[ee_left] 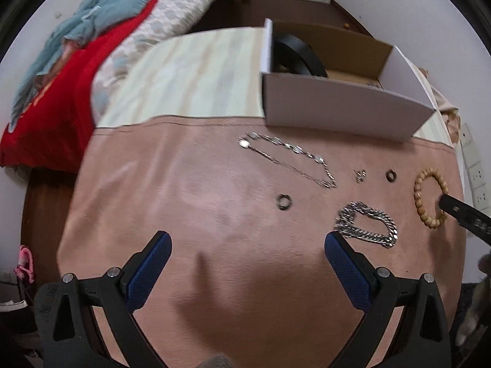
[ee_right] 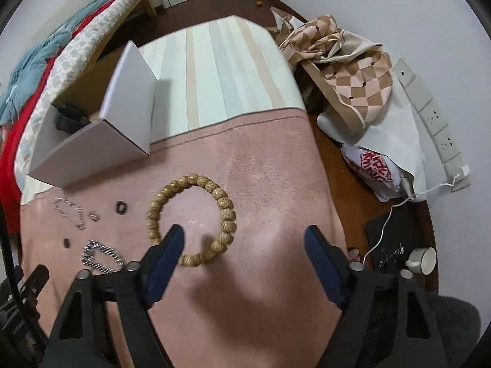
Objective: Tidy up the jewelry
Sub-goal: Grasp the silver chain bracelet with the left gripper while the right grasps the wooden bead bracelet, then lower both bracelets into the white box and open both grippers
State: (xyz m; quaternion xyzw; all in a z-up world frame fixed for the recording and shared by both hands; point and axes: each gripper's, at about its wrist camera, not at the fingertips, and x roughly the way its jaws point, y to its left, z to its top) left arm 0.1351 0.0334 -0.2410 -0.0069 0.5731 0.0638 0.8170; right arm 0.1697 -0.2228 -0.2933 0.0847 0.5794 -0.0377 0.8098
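Note:
Jewelry lies on a pink cloth [ee_left: 190, 184]: a thin silver necklace [ee_left: 287, 158], a dark ring [ee_left: 284, 201], a small earring [ee_left: 360, 175], a second dark ring [ee_left: 391, 175], a heavy silver chain bracelet [ee_left: 368, 225] and a wooden bead bracelet [ee_left: 429, 197]. A white cardboard box [ee_left: 334, 109] stands open behind them. My left gripper [ee_left: 247, 250] is open above the cloth, left of the chain. My right gripper [ee_right: 245, 240] is open over the bead bracelet [ee_right: 196, 217], its left finger inside the loop. The chain bracelet [ee_right: 102, 256] shows at left.
A black round object [ee_left: 296, 58] lies inside the box. A bed with red and teal bedding [ee_left: 70, 70] is on the left. A checkered bag [ee_right: 346, 73], a white plastic bag [ee_right: 386, 159], wall sockets [ee_right: 435, 122] and a cup [ee_right: 423, 260] are on the right.

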